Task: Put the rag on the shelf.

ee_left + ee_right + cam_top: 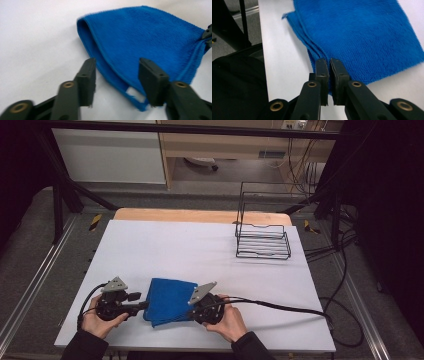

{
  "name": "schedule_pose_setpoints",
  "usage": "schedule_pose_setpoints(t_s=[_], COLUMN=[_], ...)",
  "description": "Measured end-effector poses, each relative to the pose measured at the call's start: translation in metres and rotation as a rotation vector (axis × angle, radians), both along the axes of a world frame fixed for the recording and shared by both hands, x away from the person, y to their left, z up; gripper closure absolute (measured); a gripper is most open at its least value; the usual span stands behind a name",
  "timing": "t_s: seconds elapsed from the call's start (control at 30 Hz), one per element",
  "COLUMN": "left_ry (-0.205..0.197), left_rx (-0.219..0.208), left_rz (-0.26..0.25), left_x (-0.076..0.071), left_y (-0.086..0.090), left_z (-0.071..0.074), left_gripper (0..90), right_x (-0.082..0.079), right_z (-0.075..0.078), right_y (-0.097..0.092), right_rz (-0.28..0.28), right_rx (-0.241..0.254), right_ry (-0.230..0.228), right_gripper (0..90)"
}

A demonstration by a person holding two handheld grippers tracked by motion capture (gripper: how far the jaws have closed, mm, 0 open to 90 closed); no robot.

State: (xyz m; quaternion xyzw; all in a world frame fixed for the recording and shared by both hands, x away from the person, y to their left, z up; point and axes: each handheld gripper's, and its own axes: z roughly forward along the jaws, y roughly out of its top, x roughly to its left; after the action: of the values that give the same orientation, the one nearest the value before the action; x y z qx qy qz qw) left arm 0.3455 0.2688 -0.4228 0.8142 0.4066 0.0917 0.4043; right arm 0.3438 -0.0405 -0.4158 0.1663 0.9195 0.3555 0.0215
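Note:
A folded blue cloth (167, 300) lies on the white table (200, 250) near its front edge, between my two grippers. The left gripper (142, 306) sits at the cloth's left side. In the left gripper view its jaws (116, 67) stand open on either side of a folded edge of the cloth (150, 37), and the pads do not press on it. The right gripper (191, 312) is at the cloth's right side. In the right gripper view its jaws (329, 62) are shut on the near edge of the cloth (362, 32). Its tip (207, 36) pinches that edge in the left gripper view.
A black wire rack (262, 240) stands at the back right of the table. A black cable (280, 306) trails from the right gripper across the table to the right. The table's front edge runs just below both hands.

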Motion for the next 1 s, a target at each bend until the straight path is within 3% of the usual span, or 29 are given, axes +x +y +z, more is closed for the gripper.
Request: schedule_pose_setpoints(t_s=[0.1, 0.2, 0.23, 0.3, 0.43, 0.53, 0.8, 0.93, 1.0], left_ry=[-0.015, -0.034, -0.037, -0.04, -0.037, -0.033, -0.032, -0.029, -0.029], left_rx=[-0.01, -0.01, -0.008, -0.007, -0.001, 0.002, 0.008, 0.002, 0.004], left_rz=[0.018, 0.026, 0.028, 0.032, 0.044, 0.053, 0.058, 0.06, 0.06], left_x=[0.001, 0.001, 0.001, 0.002, 0.004, 0.005, 0.007, 0.007, 0.007], left_y=[0.002, 0.004, 0.004, 0.005, 0.007, 0.01, 0.011, 0.011, 0.011], left_z=[0.0, 0.0, 0.0, -0.001, -0.003, -0.004, -0.006, -0.006, -0.006], left_gripper=[40.9, 35.3, 35.3, 32.5, 28.8, 28.8, 28.9, 28.9, 29.0], right_x=[-0.004, -0.008, -0.008, -0.009, -0.005, -0.004, -0.009, -0.013, -0.015], right_z=[-0.01, -0.007, -0.007, -0.003, -0.009, -0.024, -0.038, -0.04, -0.041], right_y=[-0.004, -0.007, -0.007, -0.011, -0.021, -0.021, -0.01, -0.007, -0.005], right_rz=[-0.004, -0.036, -0.036, -0.108, -0.288, -0.34, -0.331, -0.348, -0.354], right_rx=[0.016, 0.08, 0.08, 0.118, 0.125, 0.105, 0.134, 0.166, 0.169], right_ry=[-0.004, -0.018, -0.018, -0.024, -0.01, 0.025, 0.064, 0.101, 0.091], right_gripper=[76.6, 65.6, 65.6, 61.0, 52.6, 52.2, 55.2, 65.1, 71.8])
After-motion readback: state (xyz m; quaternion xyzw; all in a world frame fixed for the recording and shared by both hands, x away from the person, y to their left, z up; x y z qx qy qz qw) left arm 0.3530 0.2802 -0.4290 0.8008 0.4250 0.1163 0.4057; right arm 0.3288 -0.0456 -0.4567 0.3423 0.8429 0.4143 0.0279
